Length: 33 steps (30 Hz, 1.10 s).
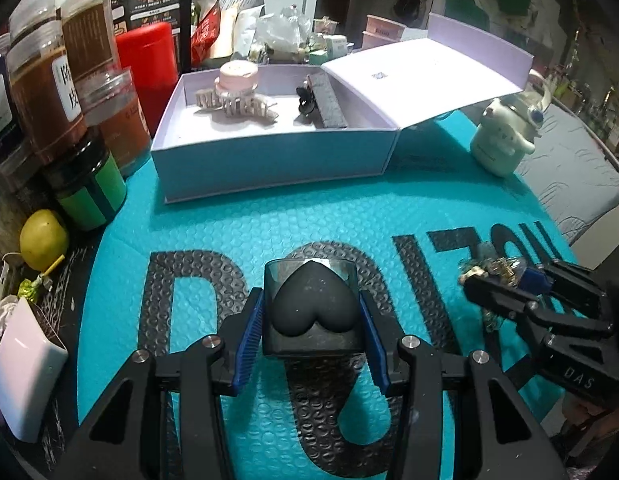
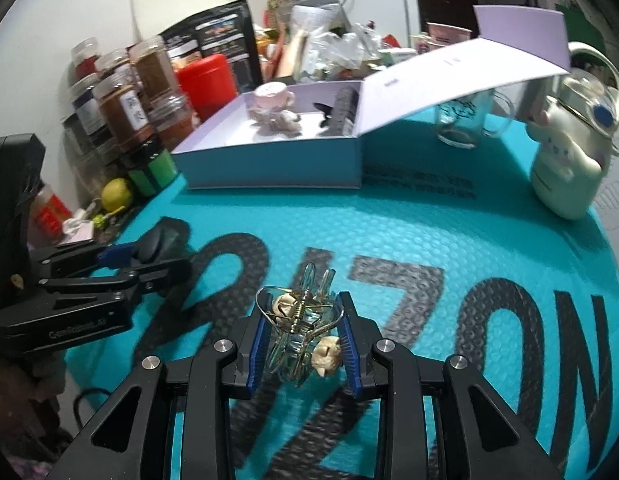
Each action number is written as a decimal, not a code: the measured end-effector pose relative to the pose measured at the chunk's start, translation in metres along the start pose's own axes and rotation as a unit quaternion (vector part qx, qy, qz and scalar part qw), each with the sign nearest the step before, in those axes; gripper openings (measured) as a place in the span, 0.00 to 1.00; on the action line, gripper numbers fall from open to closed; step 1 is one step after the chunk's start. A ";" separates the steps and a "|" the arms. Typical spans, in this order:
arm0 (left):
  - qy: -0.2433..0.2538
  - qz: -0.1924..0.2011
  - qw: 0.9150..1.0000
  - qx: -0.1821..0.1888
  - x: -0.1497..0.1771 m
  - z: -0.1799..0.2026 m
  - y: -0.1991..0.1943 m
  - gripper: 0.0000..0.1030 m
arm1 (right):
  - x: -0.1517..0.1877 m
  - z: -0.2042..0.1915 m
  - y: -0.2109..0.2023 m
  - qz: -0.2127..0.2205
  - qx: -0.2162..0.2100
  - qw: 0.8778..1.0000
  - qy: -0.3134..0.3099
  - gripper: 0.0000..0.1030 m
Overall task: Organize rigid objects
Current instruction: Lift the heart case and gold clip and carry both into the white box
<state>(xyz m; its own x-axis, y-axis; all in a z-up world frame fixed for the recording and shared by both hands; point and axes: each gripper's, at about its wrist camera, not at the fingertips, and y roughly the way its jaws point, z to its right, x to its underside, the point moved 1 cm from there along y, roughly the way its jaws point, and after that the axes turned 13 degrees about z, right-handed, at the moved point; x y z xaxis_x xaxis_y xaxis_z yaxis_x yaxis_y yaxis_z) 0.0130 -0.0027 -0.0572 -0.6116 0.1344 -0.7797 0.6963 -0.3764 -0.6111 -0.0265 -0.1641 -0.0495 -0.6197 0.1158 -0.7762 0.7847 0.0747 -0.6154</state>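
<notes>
My left gripper is shut on a black heart-shaped hair clip, held just above the teal mat. My right gripper is shut on a clear, gold-wired hair claw with cream ornaments; both blue pads press its sides. Each gripper shows in the other's view, the right gripper at the right and the left gripper at the left. Behind them stands an open lilac box holding a beige claw clip, a pink round case, a black clip and a grey barrette.
Spice jars, a red canister, a green jar and a lemon crowd the left edge. A pale green character cup and a glass mug stand right of the box, under its propped lid.
</notes>
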 end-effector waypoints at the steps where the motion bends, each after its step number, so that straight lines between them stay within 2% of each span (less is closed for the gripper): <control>1: 0.000 0.001 1.000 0.002 -0.001 0.000 -0.001 0.44 | -0.001 -0.002 0.000 -0.001 -0.008 1.000 0.003 0.30; 12: 0.012 0.036 0.999 -0.009 -0.031 0.008 -0.013 0.44 | -0.018 -0.021 -0.001 0.008 -0.037 0.999 -0.024 0.31; 33: 0.028 0.093 0.995 -0.034 -0.096 0.005 -0.021 0.44 | -0.089 -0.019 -0.007 0.051 -0.065 0.996 -0.043 0.31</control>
<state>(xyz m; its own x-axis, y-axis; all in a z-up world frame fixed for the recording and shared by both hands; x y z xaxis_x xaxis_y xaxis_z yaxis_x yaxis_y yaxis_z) 0.0547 -0.0123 0.0312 -0.4483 0.1203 -0.8858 0.8207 -0.3374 -0.4612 0.0237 -0.1563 0.0263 -0.5315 0.0448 -0.8459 0.8350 0.1955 -0.5143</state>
